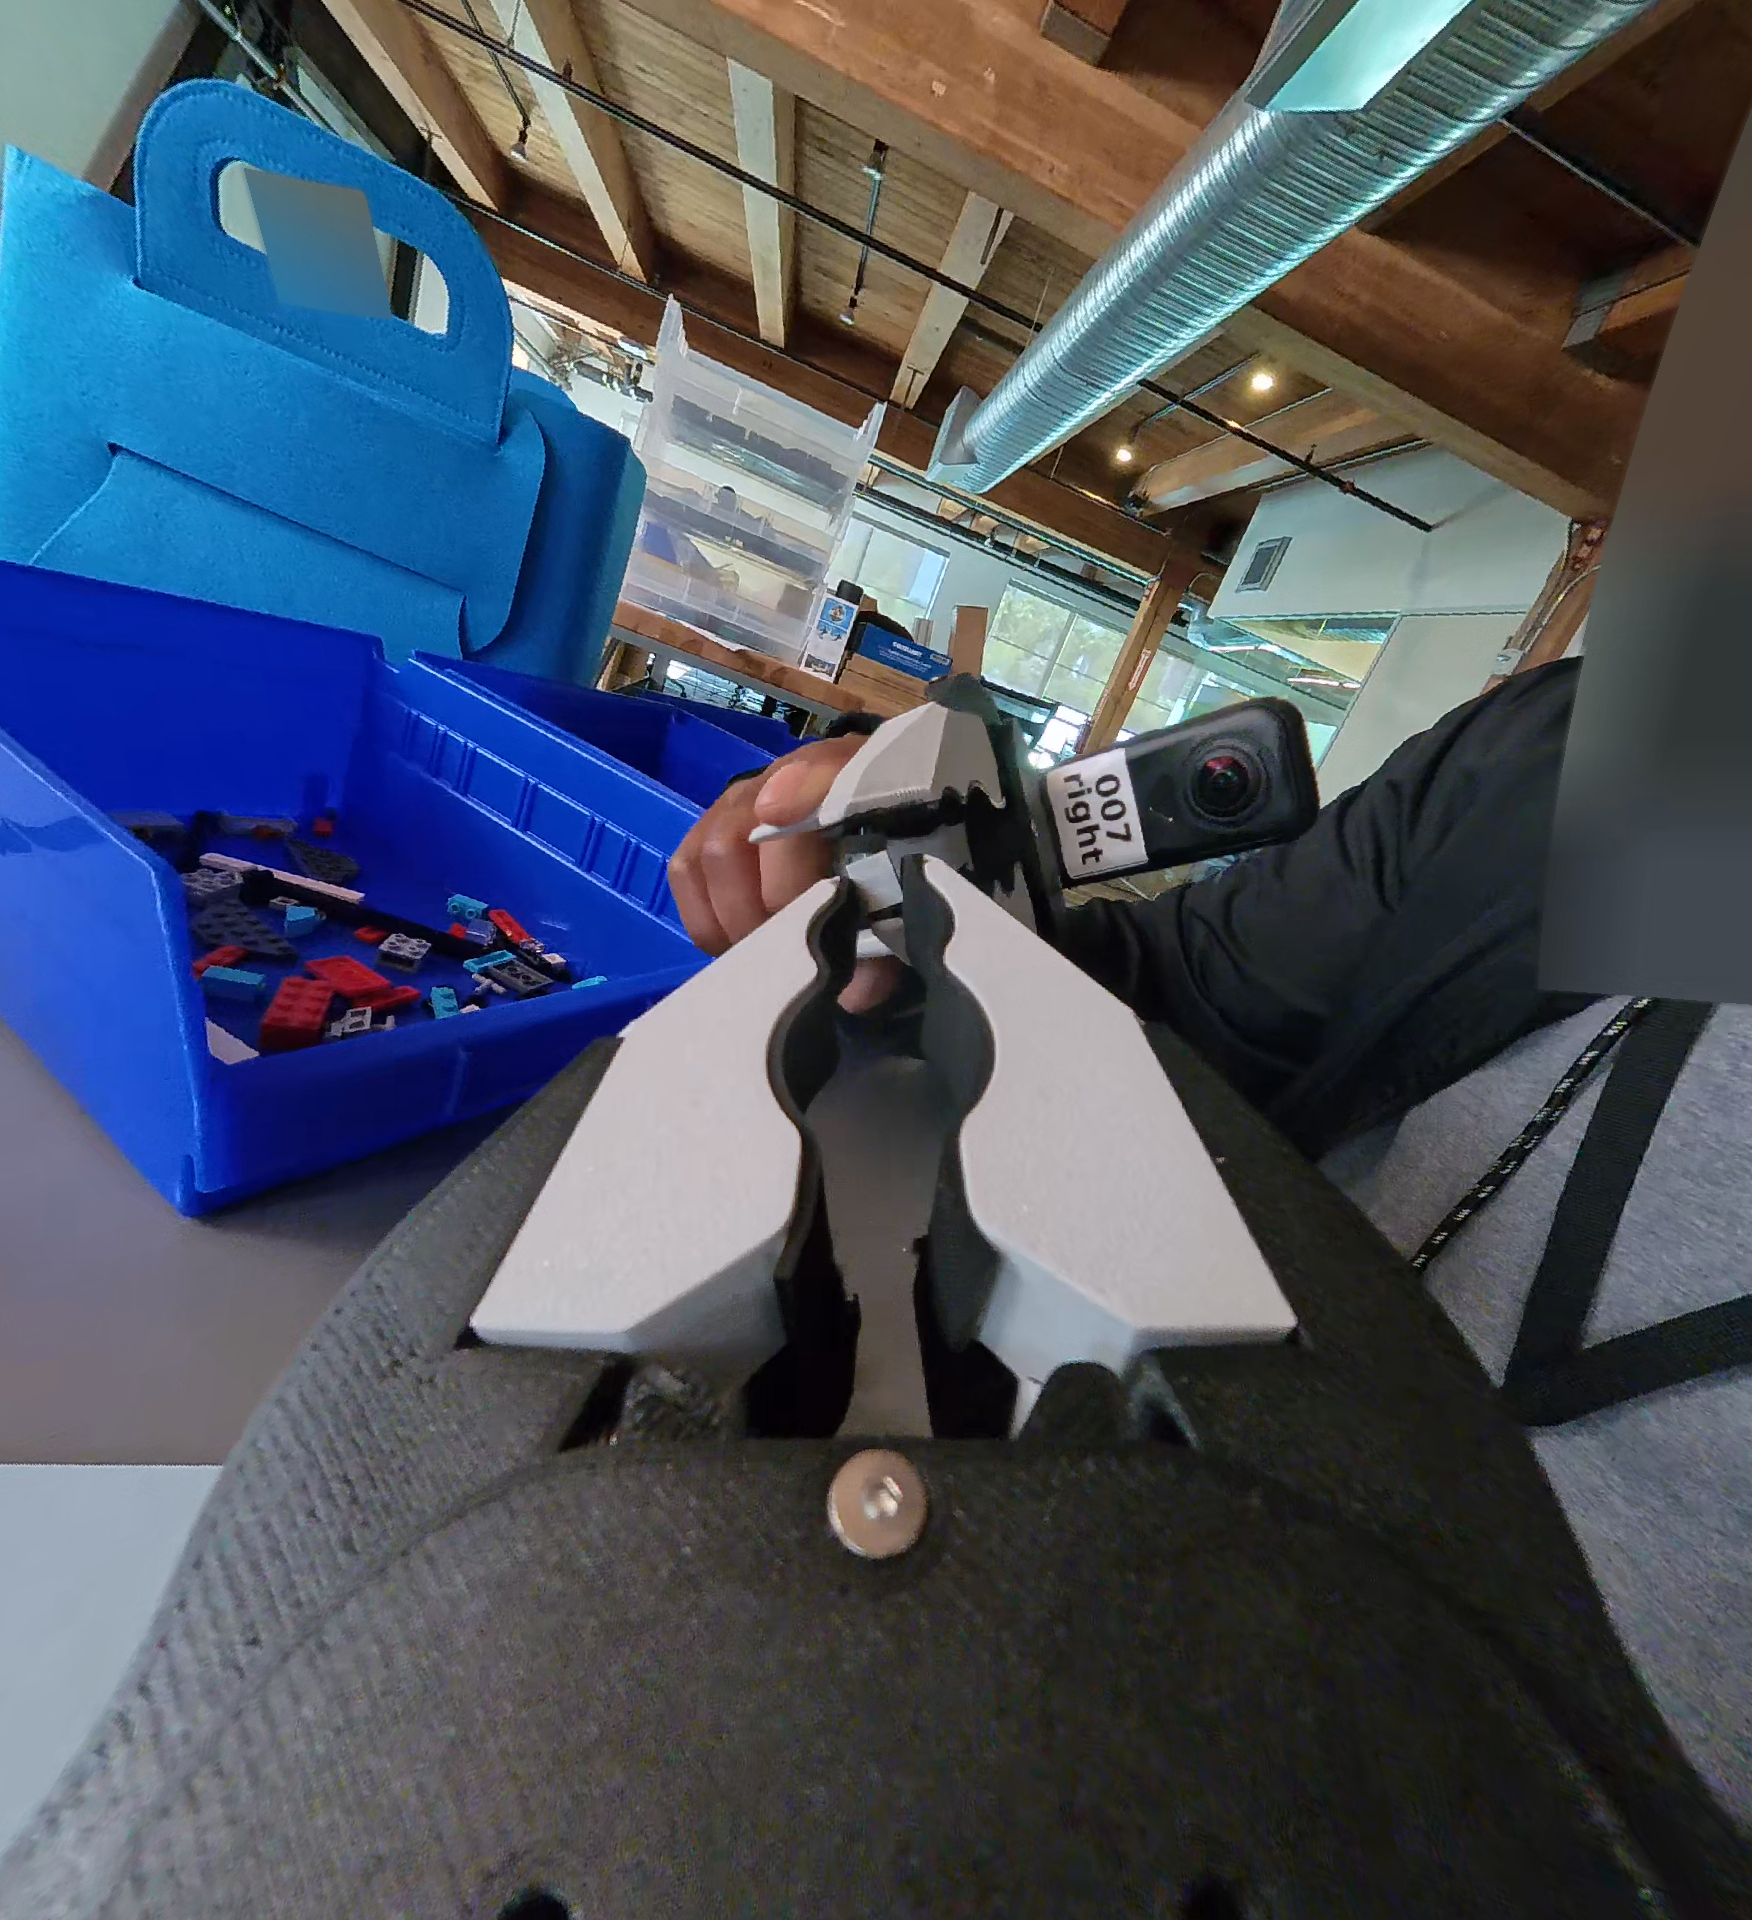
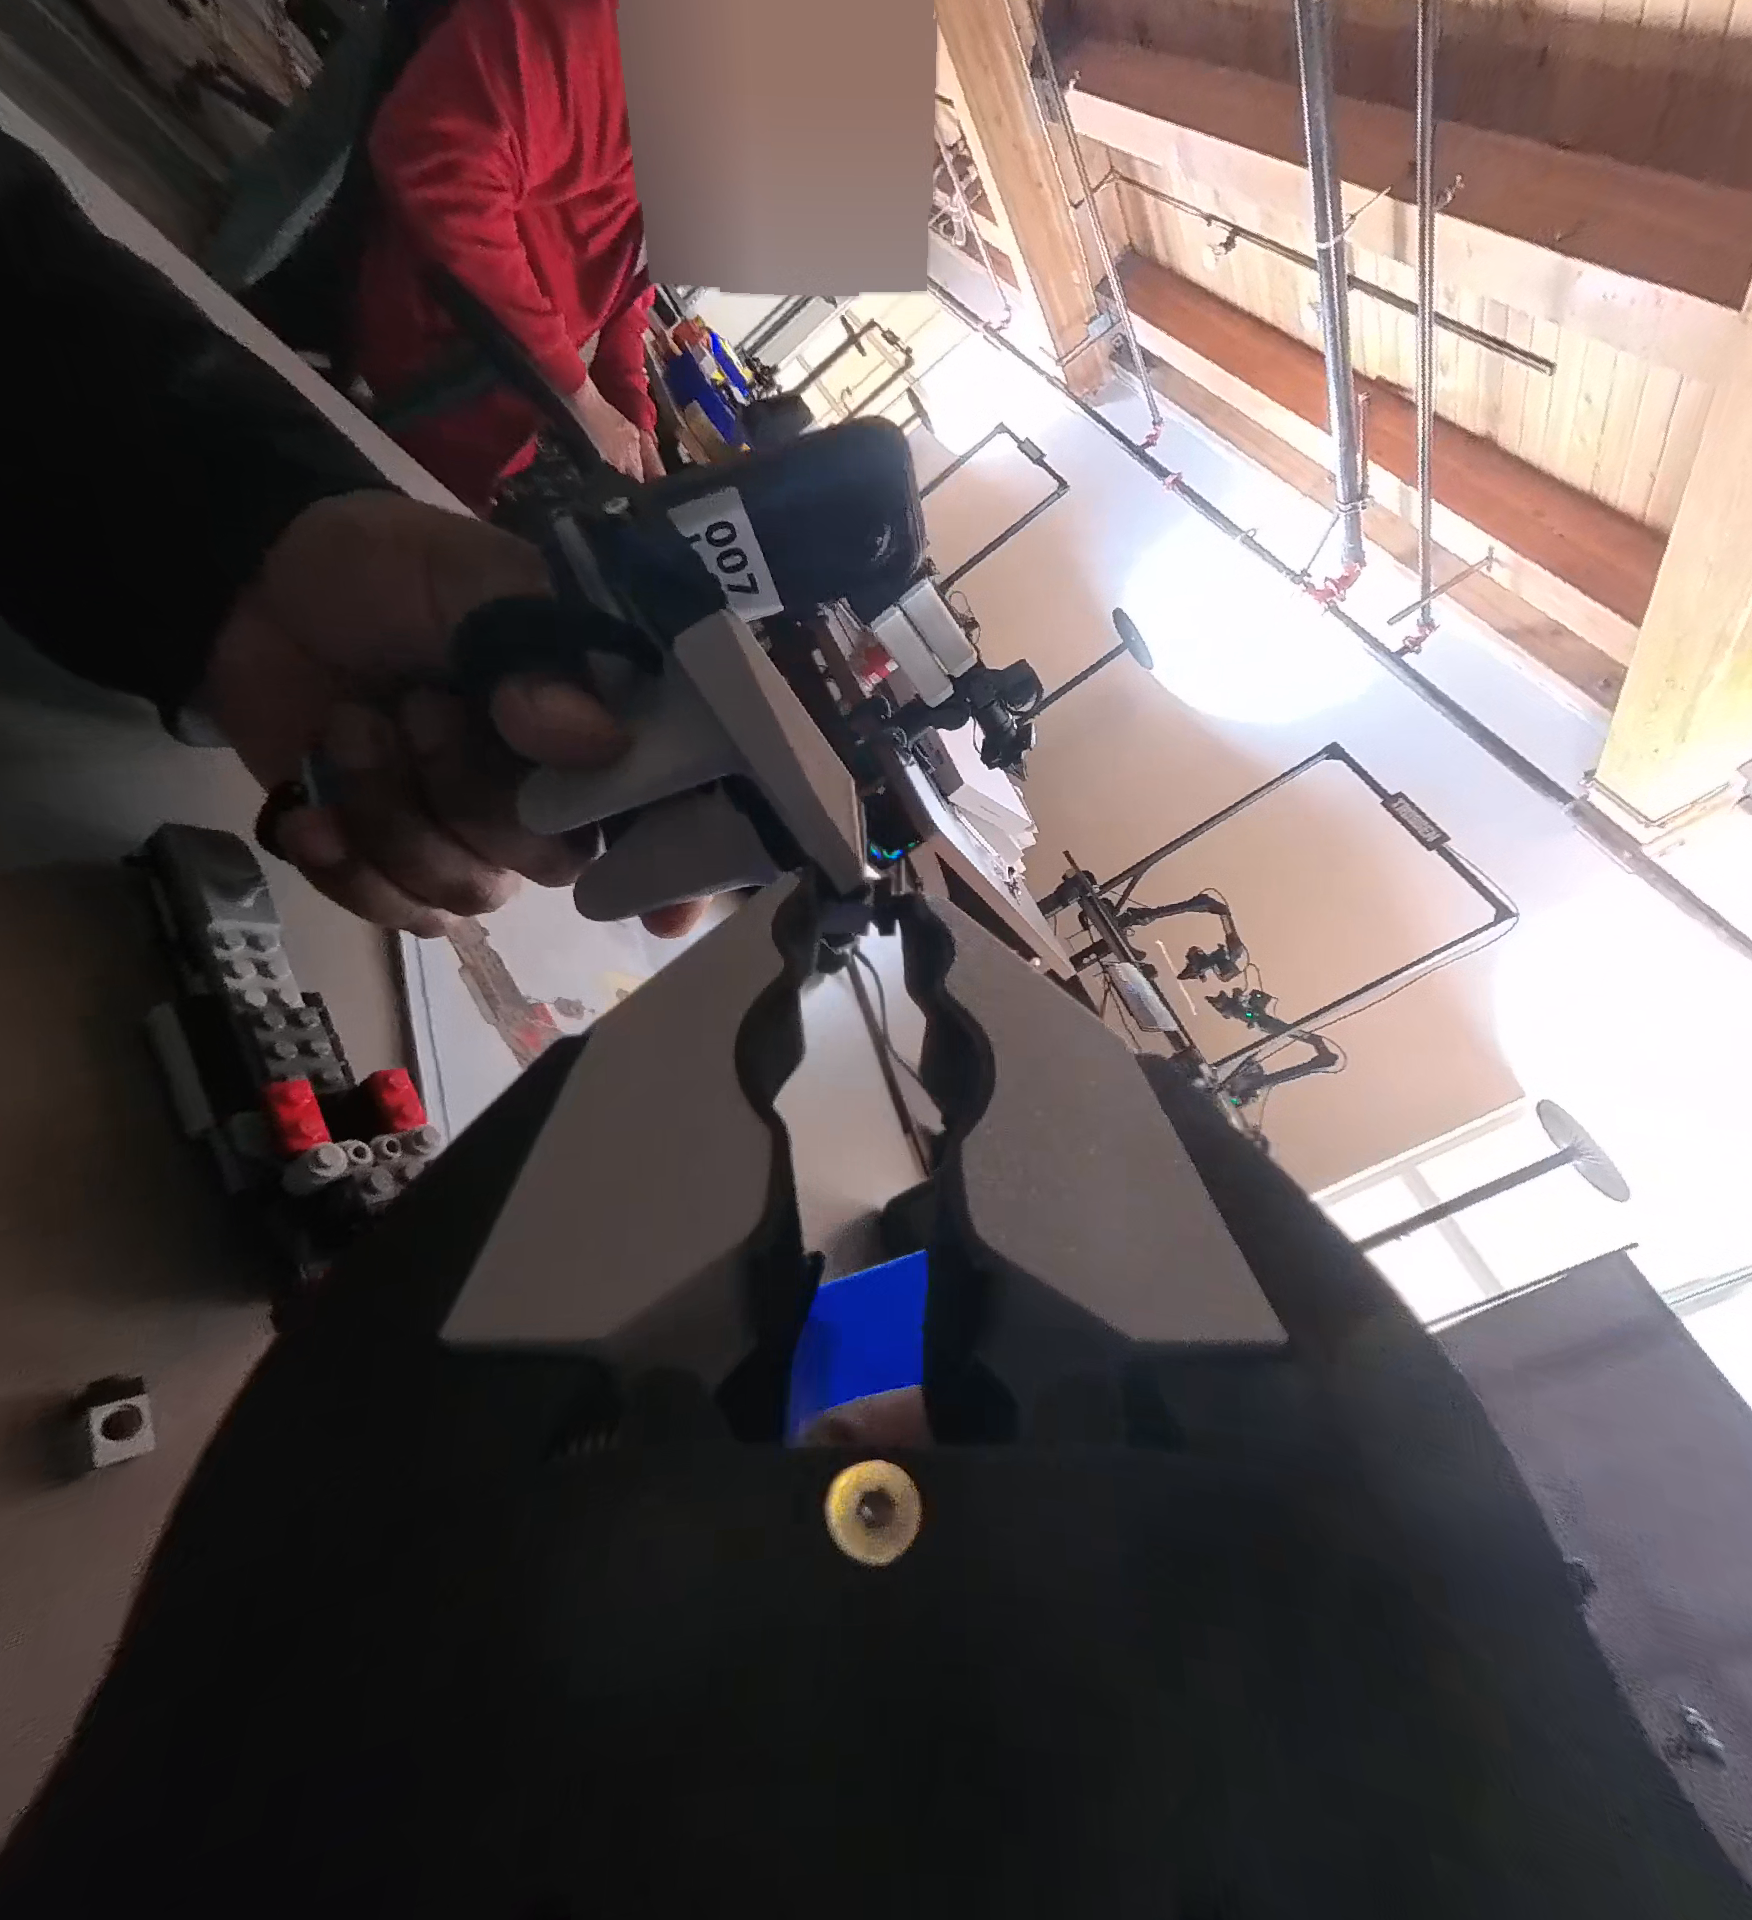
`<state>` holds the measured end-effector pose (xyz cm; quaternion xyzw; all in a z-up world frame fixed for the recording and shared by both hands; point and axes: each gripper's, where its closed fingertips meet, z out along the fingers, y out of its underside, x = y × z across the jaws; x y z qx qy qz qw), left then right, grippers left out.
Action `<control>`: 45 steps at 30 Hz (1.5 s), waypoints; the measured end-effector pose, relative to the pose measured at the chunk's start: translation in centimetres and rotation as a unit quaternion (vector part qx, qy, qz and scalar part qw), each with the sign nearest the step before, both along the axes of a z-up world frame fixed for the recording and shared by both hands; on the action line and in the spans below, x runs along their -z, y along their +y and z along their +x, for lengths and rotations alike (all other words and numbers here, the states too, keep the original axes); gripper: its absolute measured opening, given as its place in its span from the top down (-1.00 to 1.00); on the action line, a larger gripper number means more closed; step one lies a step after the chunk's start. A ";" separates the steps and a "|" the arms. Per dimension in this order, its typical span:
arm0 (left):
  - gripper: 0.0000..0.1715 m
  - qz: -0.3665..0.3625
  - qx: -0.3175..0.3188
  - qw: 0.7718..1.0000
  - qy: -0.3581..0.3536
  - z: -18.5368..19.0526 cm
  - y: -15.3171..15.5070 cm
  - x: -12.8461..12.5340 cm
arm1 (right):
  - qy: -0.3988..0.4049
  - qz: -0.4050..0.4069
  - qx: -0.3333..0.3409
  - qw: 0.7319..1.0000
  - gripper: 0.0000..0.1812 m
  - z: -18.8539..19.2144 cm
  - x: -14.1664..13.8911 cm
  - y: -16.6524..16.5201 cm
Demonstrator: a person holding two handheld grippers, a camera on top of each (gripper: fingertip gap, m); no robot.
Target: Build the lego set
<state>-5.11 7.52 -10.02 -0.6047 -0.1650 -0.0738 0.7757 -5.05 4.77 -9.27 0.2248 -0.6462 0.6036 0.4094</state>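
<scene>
Both grippers are raised off the table and meet tip to tip. In the left wrist view my left gripper (image 1: pixel 877 883) has its jaws nearly together, and the right gripper's (image 1: pixel 877 920) pale fingertip sits in the gap. In the right wrist view my right gripper (image 2: pixel 856 912) has its jaws a little apart. The left gripper (image 2: pixel 851 891) comes in from the left, held in a hand, with its jaws closed to a point there. A small dark lego piece (image 2: pixel 836 923) sits at that tip; who clamps it is unclear. A part-built grey, black and red lego model (image 2: pixel 269 1049) lies on the table.
A blue bin (image 1: pixel 228 1143) at the left holds several loose lego pieces (image 1: pixel 332 966). A blue felt bag (image 1: pixel 280 416) stands behind it. A small grey piece (image 2: pixel 113 1423) and an instruction sheet (image 2: pixel 519 997) lie on the table. A person in red (image 2: pixel 508 208) stands beyond. My two grippers' fingertips are within a few centimetres of each other.
</scene>
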 end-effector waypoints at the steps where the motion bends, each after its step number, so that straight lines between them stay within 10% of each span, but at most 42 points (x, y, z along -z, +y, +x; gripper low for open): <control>1: 0.90 0.000 0.000 1.000 0.001 0.0 0.0 0.0 | -0.007 -0.003 -0.003 1.000 0.83 0.0 0.0 0.0; 22: 0.90 -0.020 0.000 0.999 0.031 0.6 0.3 -0.1 | -0.108 -0.023 -0.074 0.991 0.82 0.8 -0.1 0.3; 32: 0.90 -0.036 -0.015 0.999 0.019 0.1 0.2 0.2 | 0.040 -0.027 -0.002 0.999 0.82 0.2 0.1 0.4; 45: 0.91 -0.110 -0.091 0.984 0.109 -0.7 0.0 0.7 | 0.048 -0.019 0.012 0.999 0.73 -0.2 0.6 0.6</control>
